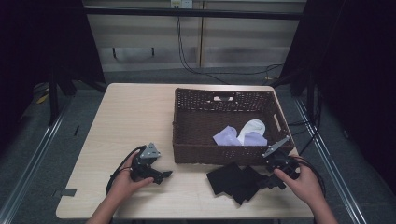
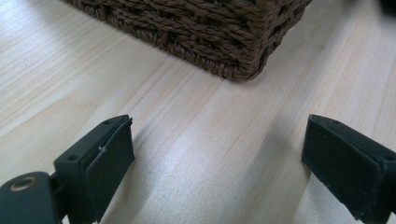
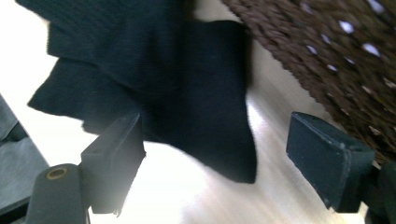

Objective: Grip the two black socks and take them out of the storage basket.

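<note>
A black cloth (image 1: 235, 181) lies crumpled on the table just in front of a brown woven basket (image 1: 187, 126). My right gripper (image 1: 273, 181) is low at the cloth's right edge, open. In the right gripper view the black cloth (image 3: 177, 84) spreads between and beyond the wide jaws, with the basket wall (image 3: 336, 60) to the right. Inside the basket lie a lavender cloth (image 1: 227, 136) and a white cloth (image 1: 252, 127). My left gripper (image 1: 163, 176) rests on the table left of the basket, open with nothing in it. The basket corner (image 2: 243, 56) is ahead of its jaws.
The light wooden table (image 1: 135, 112) has bare room on its left half and along the front. Black curtains flank both sides, and cables run over the floor behind the table. A metal rail runs along each side on the floor.
</note>
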`<state>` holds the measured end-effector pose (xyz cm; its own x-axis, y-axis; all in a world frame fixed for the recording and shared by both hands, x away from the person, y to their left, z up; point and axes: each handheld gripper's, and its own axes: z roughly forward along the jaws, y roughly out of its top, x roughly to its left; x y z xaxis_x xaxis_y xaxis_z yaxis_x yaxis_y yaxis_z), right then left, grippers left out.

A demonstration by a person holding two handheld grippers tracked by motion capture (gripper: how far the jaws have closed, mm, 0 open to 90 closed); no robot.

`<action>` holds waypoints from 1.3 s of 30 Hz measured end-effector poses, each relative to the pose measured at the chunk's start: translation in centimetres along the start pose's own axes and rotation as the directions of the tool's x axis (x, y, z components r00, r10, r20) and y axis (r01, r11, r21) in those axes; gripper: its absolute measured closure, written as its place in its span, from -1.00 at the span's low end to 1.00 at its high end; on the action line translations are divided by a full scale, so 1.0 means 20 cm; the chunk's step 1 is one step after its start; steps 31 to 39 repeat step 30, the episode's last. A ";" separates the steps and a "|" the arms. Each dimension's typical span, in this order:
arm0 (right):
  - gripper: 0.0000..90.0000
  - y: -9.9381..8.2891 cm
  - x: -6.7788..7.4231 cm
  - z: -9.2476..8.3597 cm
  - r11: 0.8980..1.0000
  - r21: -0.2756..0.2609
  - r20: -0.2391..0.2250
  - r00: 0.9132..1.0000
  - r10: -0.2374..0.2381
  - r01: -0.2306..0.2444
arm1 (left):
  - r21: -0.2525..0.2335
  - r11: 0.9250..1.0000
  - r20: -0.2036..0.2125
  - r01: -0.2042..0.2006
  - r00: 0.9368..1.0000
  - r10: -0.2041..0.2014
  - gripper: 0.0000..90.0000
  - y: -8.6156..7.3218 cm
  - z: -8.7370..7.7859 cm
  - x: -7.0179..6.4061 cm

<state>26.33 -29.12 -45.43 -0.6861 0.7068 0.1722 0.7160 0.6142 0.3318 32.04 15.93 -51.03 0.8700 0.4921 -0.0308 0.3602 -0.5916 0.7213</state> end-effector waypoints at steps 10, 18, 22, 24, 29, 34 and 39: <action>-0.61 -0.16 -0.10 0.06 0.974 -0.225 -0.007 1.000 0.023 -0.024 | 0.001 1.000 0.000 0.001 1.000 -0.001 -0.81 0.00 0.00 0.00; -0.68 -0.23 -0.10 0.11 0.958 -0.281 0.069 0.997 -0.033 0.051 | 0.001 1.000 0.000 0.001 1.000 -0.001 -0.81 0.00 0.00 0.00; -0.73 -0.26 -0.07 0.13 0.948 -0.308 0.113 0.993 -0.047 0.080 | 0.000 1.000 0.000 0.000 1.000 0.000 -0.81 0.00 0.00 0.00; -0.75 -0.26 -0.06 0.14 0.947 -0.306 0.130 0.989 -0.064 0.102 | 0.000 1.000 0.000 0.000 1.000 0.000 -0.81 0.00 0.00 0.00; -0.76 -0.26 -0.06 0.14 0.944 -0.315 0.138 0.989 -0.054 0.096 | 0.000 1.000 0.000 0.000 1.000 0.000 -0.81 0.00 0.00 0.00; -0.76 -0.26 -0.05 0.14 0.944 -0.316 0.140 0.989 -0.050 0.093 | 0.000 1.000 0.000 0.000 1.000 0.000 -0.81 0.00 0.00 0.00; -0.76 -0.26 -0.05 0.14 0.944 -0.316 0.140 0.989 -0.050 0.093 | 0.000 1.000 0.000 0.000 1.000 0.000 -0.81 0.00 0.00 0.00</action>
